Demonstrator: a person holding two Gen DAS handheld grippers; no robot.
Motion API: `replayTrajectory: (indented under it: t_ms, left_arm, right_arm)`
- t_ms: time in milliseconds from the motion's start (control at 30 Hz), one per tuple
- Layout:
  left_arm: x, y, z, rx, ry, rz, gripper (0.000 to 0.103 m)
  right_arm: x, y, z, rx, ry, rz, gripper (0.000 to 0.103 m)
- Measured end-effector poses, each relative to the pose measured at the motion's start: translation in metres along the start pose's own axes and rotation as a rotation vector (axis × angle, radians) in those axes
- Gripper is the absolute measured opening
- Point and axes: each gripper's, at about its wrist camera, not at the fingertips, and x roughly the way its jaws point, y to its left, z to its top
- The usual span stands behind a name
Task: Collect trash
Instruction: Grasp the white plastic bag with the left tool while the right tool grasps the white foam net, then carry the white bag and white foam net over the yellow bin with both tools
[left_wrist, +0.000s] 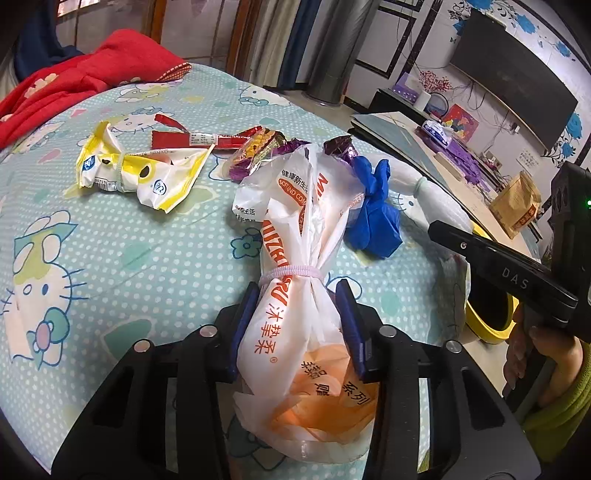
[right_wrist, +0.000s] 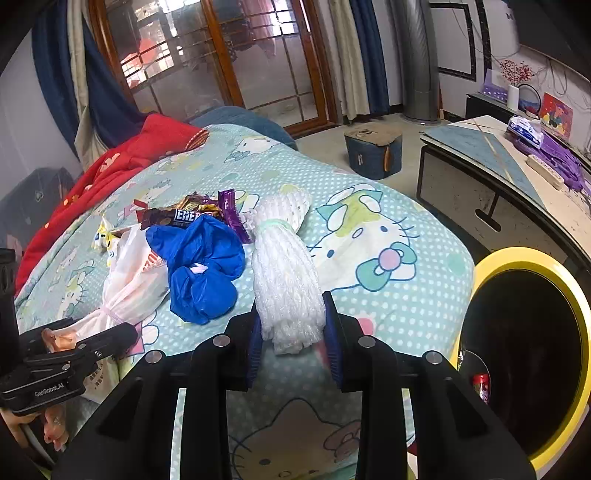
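Between the left tongs (left_wrist: 297, 325) I'm pinching the bag (left_wrist: 295, 332), soft and slippery; right tongs (right_wrist: 293, 328) are gripping the light, squashy foam net (right_wrist: 286, 280) end.

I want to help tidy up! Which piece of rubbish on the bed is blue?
The crumpled blue bag, tied with a white band. It lies between the white printed bag and the white foam net; the others are white, yellow, red or purple.

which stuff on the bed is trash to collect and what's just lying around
Trash job: white plastic bag, white foam net, blue glove, yellow wrapper, candy wrappers, yellow-rimmed bin.

Lying about: red blanket, brown paper bag, purple cloth.
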Motion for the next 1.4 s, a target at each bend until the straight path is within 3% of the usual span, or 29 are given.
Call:
replayTrajectory:
  t_ms: [267, 467, 733, 967, 1400]
  left_arm:
    - [-0.012, 0.015, 0.002, -0.043, -0.01, -0.015, 0.03]
    - [-0.042, 0.031, 0.01, -0.057, -0.074, 0.049, 0.03]
    - [-0.081, 0.049, 0.021, -0.095, -0.181, 0.068, 0.03]
    - [-0.09, 0.027, 0.024, -0.061, -0.215, 0.031, 0.03]
    - [-0.079, -0.022, 0.02, 0.016, -0.207, -0.032, 0.03]
  right_arm:
    - [-0.016, -0.003, 0.0, 0.009, -0.053, -0.021, 0.022]
    - [-0.027, -0.003, 0.001, 0.004, -0.068, -0.007, 0.022]
    - [-0.045, 0.003, 0.003, -0.014, -0.097, 0.011, 0.022]
    - [-0.068, 0.009, 0.004, -0.037, -0.122, 0.045, 0.022]
    - [-0.107, -0.004, -0.002, -0.029, -0.157, 0.057, 0.022]
